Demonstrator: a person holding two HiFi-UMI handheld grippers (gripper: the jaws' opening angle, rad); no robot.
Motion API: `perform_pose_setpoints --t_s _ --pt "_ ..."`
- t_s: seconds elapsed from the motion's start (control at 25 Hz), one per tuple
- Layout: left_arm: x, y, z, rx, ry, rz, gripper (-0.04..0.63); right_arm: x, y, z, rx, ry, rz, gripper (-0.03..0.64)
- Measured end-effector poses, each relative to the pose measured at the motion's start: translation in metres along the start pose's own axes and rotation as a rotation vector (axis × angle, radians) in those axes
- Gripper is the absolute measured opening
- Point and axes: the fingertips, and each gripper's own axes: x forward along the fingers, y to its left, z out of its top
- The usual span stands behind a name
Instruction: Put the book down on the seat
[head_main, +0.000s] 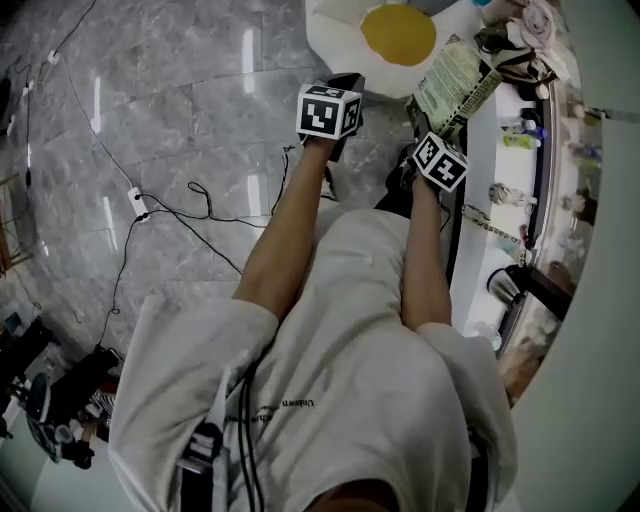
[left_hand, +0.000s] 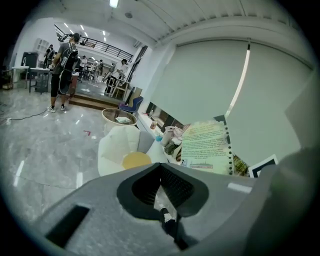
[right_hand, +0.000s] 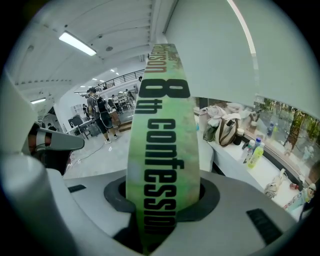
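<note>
Between the jaws of the right gripper stands the book, pinched across its green spine. Its long axis runs straight out from the jaws, away from the person. In the head view the seat, white with a round yellow cushion, lies at about 11 o'clock from the book, near it but apart. The book seems to hang by the seat's edge, with the cluttered surface at 3 o'clock. The right hand carries the book and is the nearer one. I judge the coming move to be a short swing toward 11 o'clock, tipping the book flat over the cushion before the jaws let go. The left gripper hovers at 9 o'clock of the right, its jaws pressed together on nothing, with seat and book ahead of it.
</note>
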Motion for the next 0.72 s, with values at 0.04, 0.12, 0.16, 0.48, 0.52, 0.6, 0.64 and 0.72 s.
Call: perform_pose_setpoints --t_s 0.04,0.12,0.16,0.48,0.52,0.6,0.64,0.72 --pt "-0.001 0.007 0.0 -0.006 0.0 0.006 0.009 0.005 0.007 0.003 -0.013 0.003 0.006 0.161" --pt "-0.002 0.017 0.0 -0.026 -0.003 0.019 0.009 0.015 0.018 0.005 -0.043 0.019 0.028 0.161" --pt "-0.002 0.021 -0.002 -0.04 -0.002 0.025 0.009 0.018 0.022 0.004 -0.059 0.03 0.038 0.161" --pt "0.032 0.016 0.008 -0.078 0.009 0.04 0.009 0.046 0.007 0.017 -0.152 0.074 0.09 0.161" --pt "0.04 0.012 0.012 -0.067 0.012 0.04 0.009 0.051 -0.001 0.024 -0.137 0.07 0.086 0.161" --pt "0.057 0.008 0.022 -0.063 0.013 0.049 0.009 0.061 -0.017 0.039 -0.12 0.062 0.081 0.161" --pt "0.065 0.007 0.028 -0.066 0.009 0.061 0.009 0.066 -0.022 0.047 -0.123 0.059 0.087 0.161" --pt "0.082 0.005 0.044 -0.056 -0.013 0.099 0.009 0.08 -0.032 0.065 -0.134 0.055 0.103 0.161"
